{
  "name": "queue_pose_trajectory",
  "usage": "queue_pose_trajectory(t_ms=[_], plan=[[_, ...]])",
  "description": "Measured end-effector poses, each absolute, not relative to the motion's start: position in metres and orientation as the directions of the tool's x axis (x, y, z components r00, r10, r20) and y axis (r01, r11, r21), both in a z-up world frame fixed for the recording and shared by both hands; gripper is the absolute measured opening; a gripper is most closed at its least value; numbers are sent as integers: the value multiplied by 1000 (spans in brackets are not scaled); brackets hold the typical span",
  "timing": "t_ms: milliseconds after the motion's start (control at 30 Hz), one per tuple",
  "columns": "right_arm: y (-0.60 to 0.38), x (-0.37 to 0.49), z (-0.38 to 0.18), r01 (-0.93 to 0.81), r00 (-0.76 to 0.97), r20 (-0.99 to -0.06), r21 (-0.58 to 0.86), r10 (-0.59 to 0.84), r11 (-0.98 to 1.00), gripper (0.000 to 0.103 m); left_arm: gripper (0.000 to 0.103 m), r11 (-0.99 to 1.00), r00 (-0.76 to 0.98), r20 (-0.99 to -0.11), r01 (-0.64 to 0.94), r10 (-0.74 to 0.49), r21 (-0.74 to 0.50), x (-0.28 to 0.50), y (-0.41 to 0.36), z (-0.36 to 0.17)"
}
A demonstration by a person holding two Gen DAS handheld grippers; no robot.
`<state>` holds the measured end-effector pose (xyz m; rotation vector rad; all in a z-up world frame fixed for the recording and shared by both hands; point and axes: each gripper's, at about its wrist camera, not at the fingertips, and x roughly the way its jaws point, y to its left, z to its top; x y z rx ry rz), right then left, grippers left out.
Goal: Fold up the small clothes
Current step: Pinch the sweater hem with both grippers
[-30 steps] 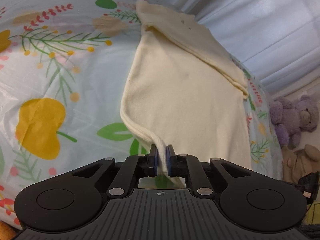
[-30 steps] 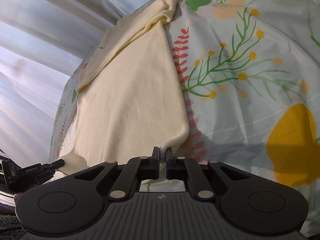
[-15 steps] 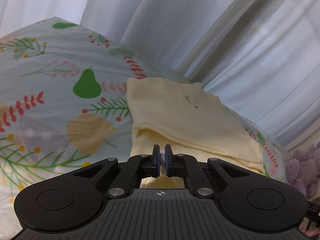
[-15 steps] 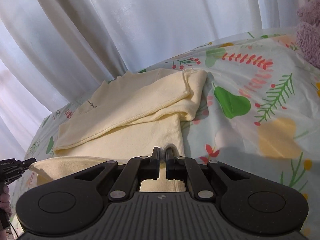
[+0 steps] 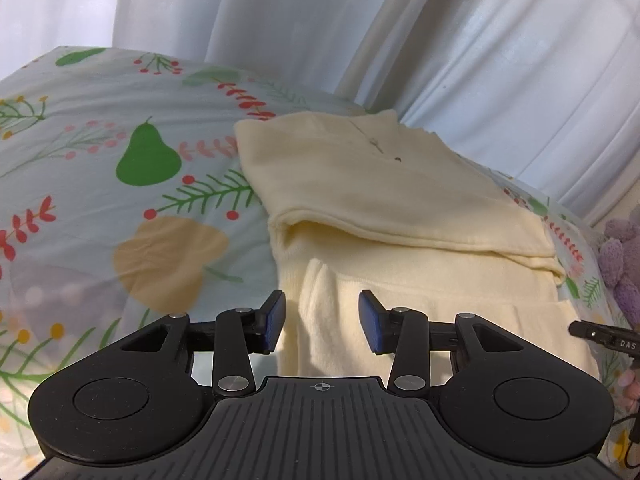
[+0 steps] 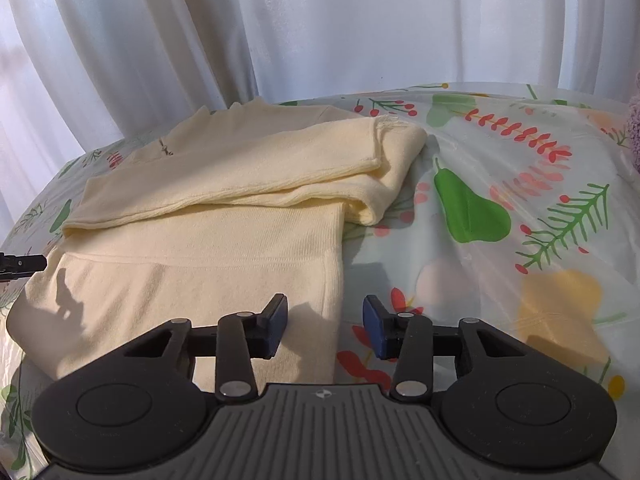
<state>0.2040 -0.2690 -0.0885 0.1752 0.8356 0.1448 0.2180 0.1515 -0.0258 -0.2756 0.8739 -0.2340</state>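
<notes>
Cream garment [image 6: 208, 264] folded near hem over far half on floral sheet [image 6: 520, 184], left gripper [image 5: 322, 322] and right gripper [image 6: 325, 326] wide, empty, maybe one fold left

From where I'm sitting the background is mostly a plastic-looking tablecloth [image 5: 100, 208] spread over the worktop, pale blue with a printed pattern. There's a big green pear [image 5: 147, 158] on it, red berry sprigs, green fern-like branches and a tan leaf shape [image 5: 168, 260]. On the right wrist feed I see the same kind of print, another green pear [image 6: 466, 208] plus a yellow-orange blob [image 6: 560, 312] near the edge. Behind everything hang white sheer curtains [image 6: 320, 20], lit from behind. On the left wrist feed, a purple plush toy [image 5: 624, 264] pokes in at the far right edge, only partly visible.
</notes>
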Motion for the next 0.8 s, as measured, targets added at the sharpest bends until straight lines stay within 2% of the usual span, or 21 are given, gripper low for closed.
queue_pose_trajectory(t_ms=[67, 133, 200, 267, 333, 433, 600, 800], plan=[[-265, 207, -92, -74, 652, -731, 205, 203, 976, 25, 38, 940, 606, -730, 93, -316, -329, 222, 149, -30], [-260, 206, -91, -87, 659, -729, 175, 189, 981, 19, 32, 940, 604, -730, 107, -321, -324, 224, 145, -30], [-255, 205, -88, -96, 668, -726, 131, 161, 987, 9, 18, 950, 609, -736, 113, -298, -291, 224, 140, -28], [-252, 202, -86, -108, 677, -720, 107, 152, 988, 8, 12, 951, 612, -730, 144, -304, -275, 223, 136, -25], [-247, 199, -82, -119, 691, -712, 60, 126, 991, 7, 10, 954, 617, -729, 155, -297, -257, 222, 132, -21], [-243, 194, -68, -112, 730, -678, 17, 94, 994, 7, 9, 953, 653, -698, 147, -293, -263, 219, 132, -5], [-243, 204, -39, -92, 798, -599, 1, 74, 996, 7, 9, 939, 741, -595, 144, -311, -311, 228, 143, 31], [-244, 256, -33, -57, 825, -564, -10, 41, 998, 7, 9, 952, 779, -563, 141, -276, -272, 274, 139, 38]])
